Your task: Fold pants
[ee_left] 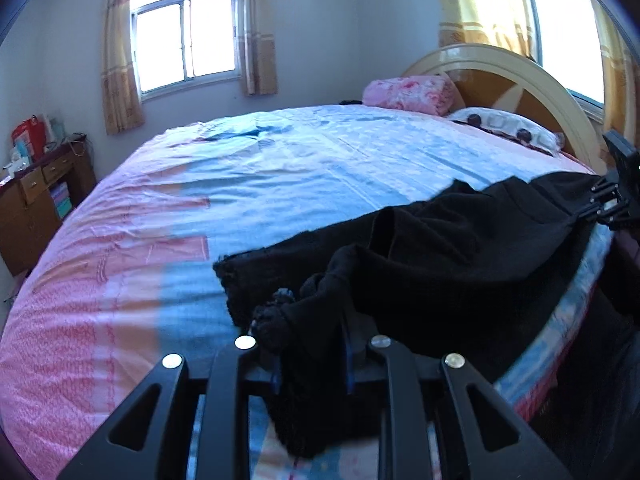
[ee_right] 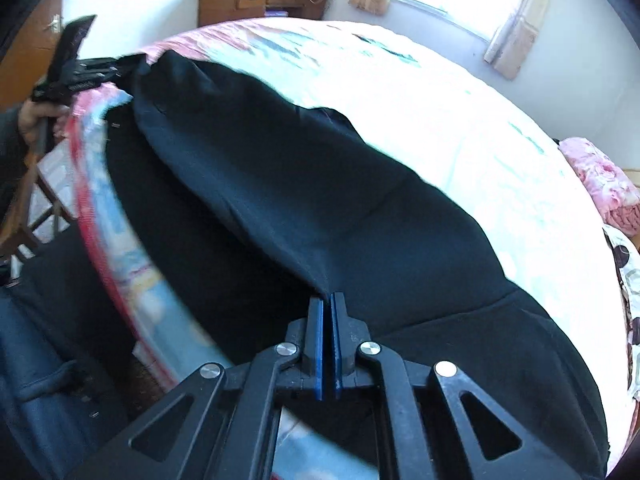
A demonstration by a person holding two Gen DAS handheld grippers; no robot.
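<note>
Black pants point(ee_left: 440, 248) lie along the near edge of the bed point(ee_left: 280, 168), stretched between the two grippers. My left gripper point(ee_left: 312, 344) is shut on the bunched leg end of the pants, which hides its blue pads. My right gripper point(ee_right: 327, 300) is shut on the waist end of the pants point(ee_right: 320, 200), blue pads pressed together on a fold of fabric. The right gripper also shows at the far right of the left wrist view point(ee_left: 612, 200). The left gripper shows at the top left of the right wrist view point(ee_right: 120, 66).
The bed has a pink and blue sheet, with a pink blanket point(ee_left: 412, 94) and a pillow point(ee_left: 508, 128) by the headboard point(ee_left: 520, 80). A wooden dresser point(ee_left: 36, 196) stands at the far left wall. The person's dark clothing point(ee_right: 60, 340) is beside the bed edge.
</note>
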